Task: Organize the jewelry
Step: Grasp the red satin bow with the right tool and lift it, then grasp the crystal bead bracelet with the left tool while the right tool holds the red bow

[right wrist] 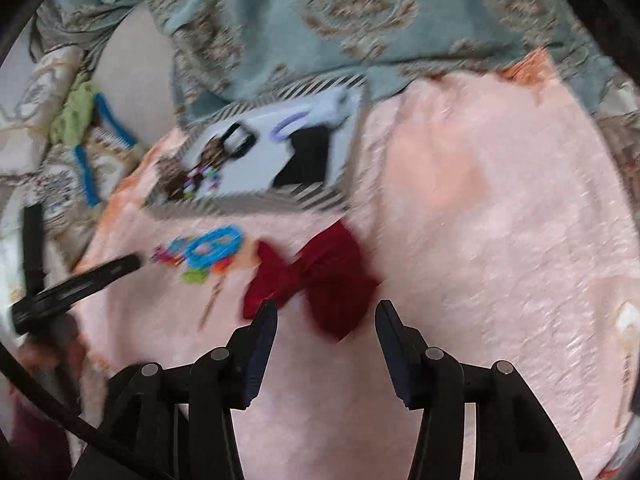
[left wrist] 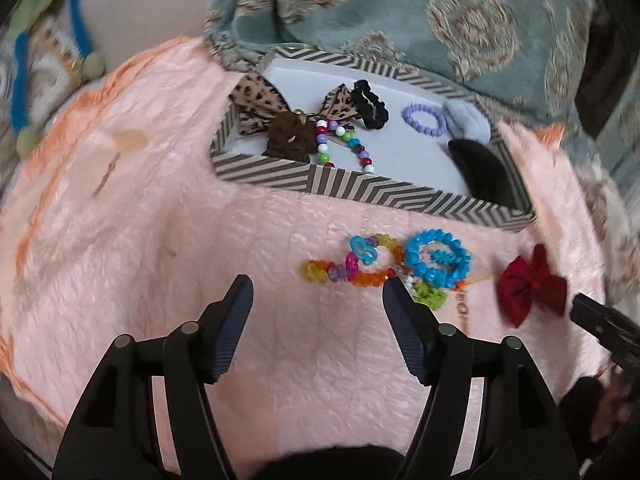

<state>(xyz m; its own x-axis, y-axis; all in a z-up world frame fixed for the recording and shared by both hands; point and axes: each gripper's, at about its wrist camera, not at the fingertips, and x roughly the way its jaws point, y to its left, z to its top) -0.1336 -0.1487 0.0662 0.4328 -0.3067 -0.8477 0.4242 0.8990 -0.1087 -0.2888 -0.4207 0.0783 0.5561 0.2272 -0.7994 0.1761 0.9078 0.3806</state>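
A striped box (left wrist: 372, 192) on the pink fluffy cloth (left wrist: 160, 240) holds a leopard bow (left wrist: 256, 100), a brown scrunchie (left wrist: 288, 138), a multicolour bead string (left wrist: 340, 144), a black scrunchie (left wrist: 370, 106) and a purple bracelet (left wrist: 424, 120). In front of it lie a blue bead bracelet (left wrist: 438, 258), a colourful bead bracelet (left wrist: 360, 264) and a red bow (left wrist: 530, 284). My left gripper (left wrist: 318, 292) is open, just short of the bracelets. My right gripper (right wrist: 326, 312) is open, its fingertips at the red bow (right wrist: 320, 276). The box (right wrist: 256, 200) is blurred there.
A teal patterned blanket (left wrist: 440, 20) lies behind the box. A black item (left wrist: 484, 172) and a pale blue item (left wrist: 468, 120) sit at the box's right end. A blue and green toy (left wrist: 24, 80) lies at far left. The left gripper (right wrist: 80, 280) shows in the right view.
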